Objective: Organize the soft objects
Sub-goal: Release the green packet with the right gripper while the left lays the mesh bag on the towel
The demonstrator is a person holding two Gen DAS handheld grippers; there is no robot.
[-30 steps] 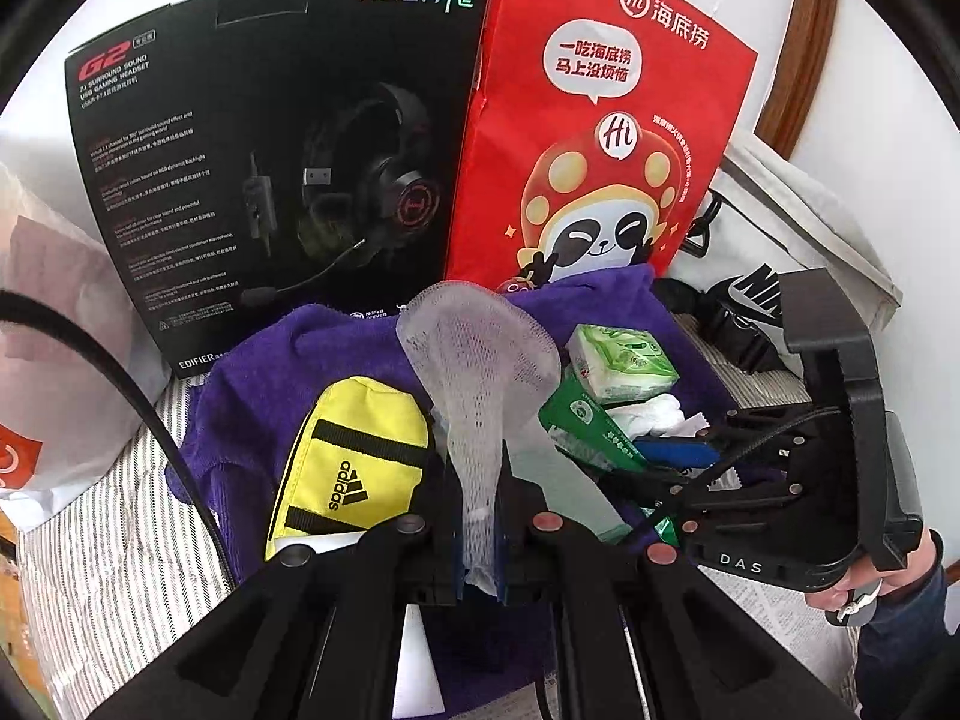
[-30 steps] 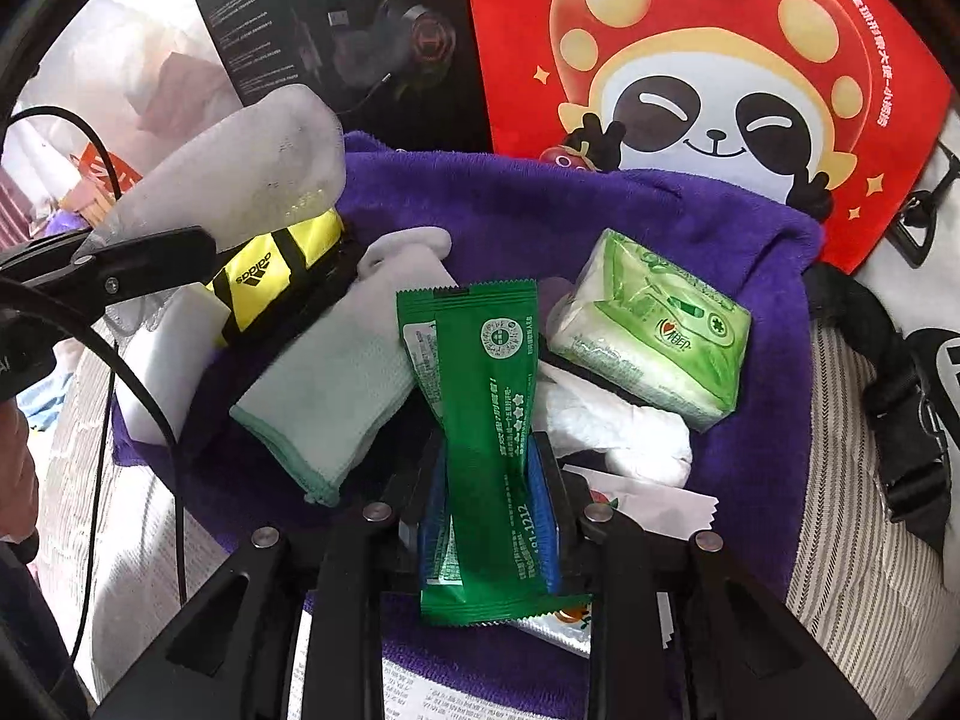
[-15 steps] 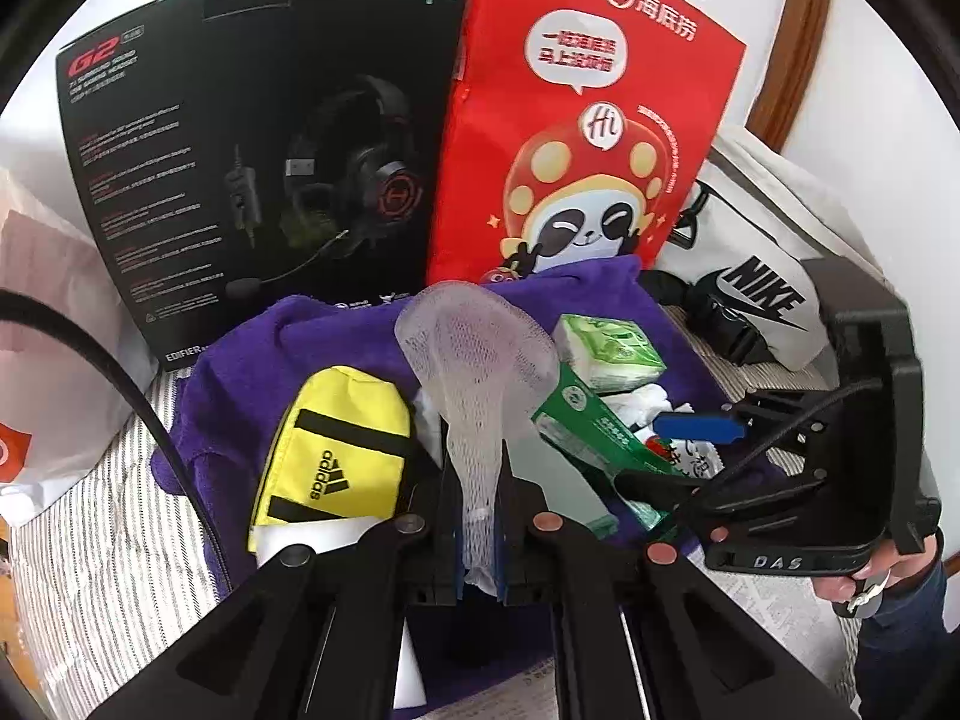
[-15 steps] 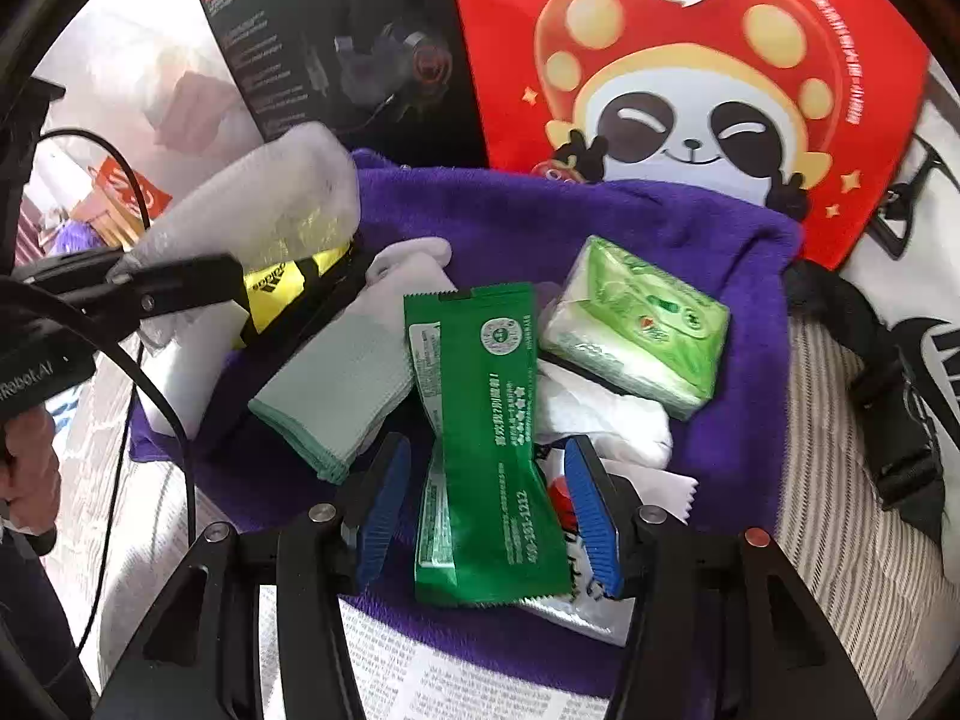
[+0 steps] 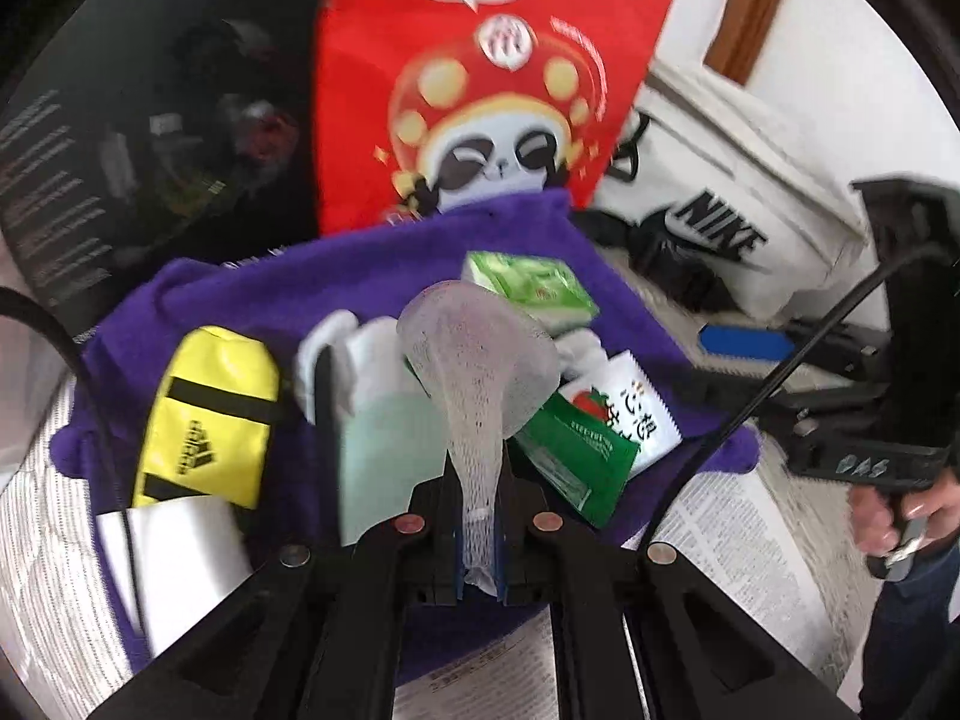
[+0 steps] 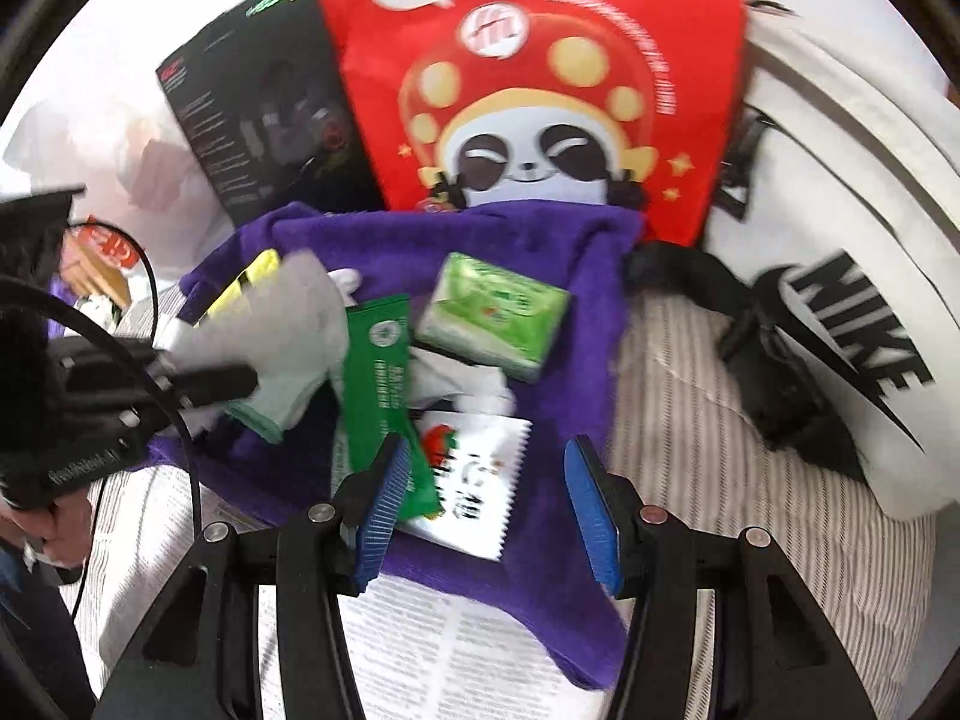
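Observation:
My left gripper [image 5: 480, 540] is shut on a white mesh pouch [image 5: 480, 360] and holds it above a purple towel [image 5: 288, 294]. On the towel lie a yellow adidas pouch [image 5: 204, 414], a pale green cloth [image 5: 384, 450], a green sachet [image 5: 570, 456], a green tissue pack [image 5: 528, 285] and a white strawberry-print packet [image 5: 630, 408]. My right gripper [image 6: 489, 510] is open and empty, low over the strawberry packet [image 6: 474, 480], with the green sachet [image 6: 384, 384] by its left finger. The right gripper shows at the right of the left wrist view [image 5: 744, 345].
A red panda-print bag [image 6: 540, 78] and a black headset box [image 6: 264, 114] stand behind the towel. A white Nike bag [image 6: 840, 300] with a black strap lies to the right. Printed paper [image 6: 420, 648] lies under the towel's near edge on striped bedding [image 6: 690, 396].
My right gripper has let go of the green sachet, opened wide and pulled back to the right. My left gripper, still holding the mesh pouch, has moved in closer over the towel.

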